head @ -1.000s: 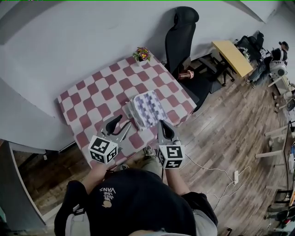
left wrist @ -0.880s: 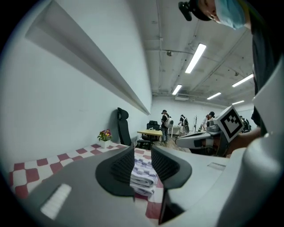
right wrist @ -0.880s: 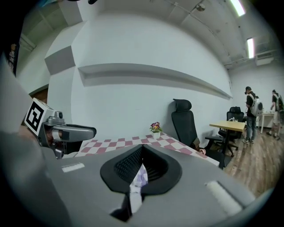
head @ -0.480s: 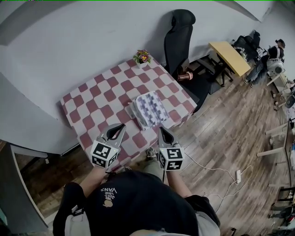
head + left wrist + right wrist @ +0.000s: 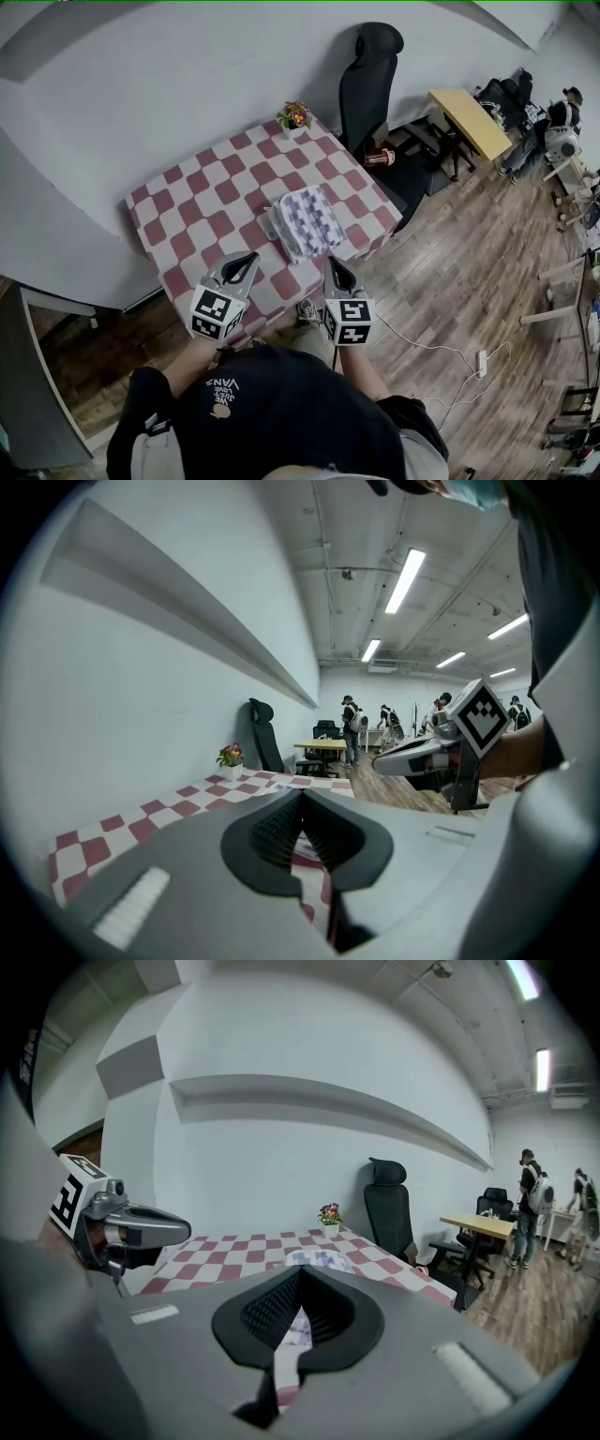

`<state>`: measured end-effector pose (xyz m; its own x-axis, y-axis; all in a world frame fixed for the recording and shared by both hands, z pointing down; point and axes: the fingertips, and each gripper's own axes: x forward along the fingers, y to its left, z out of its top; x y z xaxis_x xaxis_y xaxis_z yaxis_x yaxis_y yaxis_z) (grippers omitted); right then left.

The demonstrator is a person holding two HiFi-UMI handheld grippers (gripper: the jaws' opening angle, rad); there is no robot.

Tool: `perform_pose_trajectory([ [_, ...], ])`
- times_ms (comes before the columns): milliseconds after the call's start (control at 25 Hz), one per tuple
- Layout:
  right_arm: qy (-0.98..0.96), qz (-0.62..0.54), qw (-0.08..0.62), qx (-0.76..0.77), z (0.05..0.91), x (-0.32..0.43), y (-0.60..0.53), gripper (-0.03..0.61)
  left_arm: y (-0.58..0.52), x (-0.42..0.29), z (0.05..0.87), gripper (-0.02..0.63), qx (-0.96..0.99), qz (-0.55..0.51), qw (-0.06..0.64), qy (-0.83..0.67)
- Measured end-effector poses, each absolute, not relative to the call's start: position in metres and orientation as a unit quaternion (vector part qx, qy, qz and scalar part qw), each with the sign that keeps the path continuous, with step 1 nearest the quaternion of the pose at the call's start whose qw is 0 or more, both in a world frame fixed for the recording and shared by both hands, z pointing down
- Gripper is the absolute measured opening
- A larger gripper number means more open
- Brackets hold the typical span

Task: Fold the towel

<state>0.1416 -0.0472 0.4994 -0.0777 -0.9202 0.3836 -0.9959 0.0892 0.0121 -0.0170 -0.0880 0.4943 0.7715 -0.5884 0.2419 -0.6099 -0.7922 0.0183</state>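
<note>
My left claw (image 5: 247, 259) is pressed together with nothing between its jaws; they have just been closing, and the ribbed pads meet on empty air. My right claw (image 5: 334, 262) is closed tight as well and pinches nothing. Both point slightly downward over the near edge of the table (image 5: 184, 208) with its red-and-white checked cloth, side by side and apart from each other.

The towel (image 5: 307, 221) lies folded into a thick pad with a purple-and-white pattern, flat on the cloth ahead of both claws. It touches neither. From my right claw it sits almost straight ahead, just past the jaw tips; from my left claw it is ahead and off to the right.

Farther ahead, at the far corner of the table, stands a small pot of flowers (image 5: 295, 115). Beyond my right claw, off the table's right side, is a black office chair (image 5: 367, 77).
</note>
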Motion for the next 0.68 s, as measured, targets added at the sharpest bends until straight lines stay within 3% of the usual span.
perform_pose_trajectory([
  [680, -0.719, 0.127, 0.138, 0.669, 0.5, 0.155, -0.05, 0.005, -0.091, -0.008, 0.495, 0.003, 0.935, 0.099, 0.06, -0.336],
])
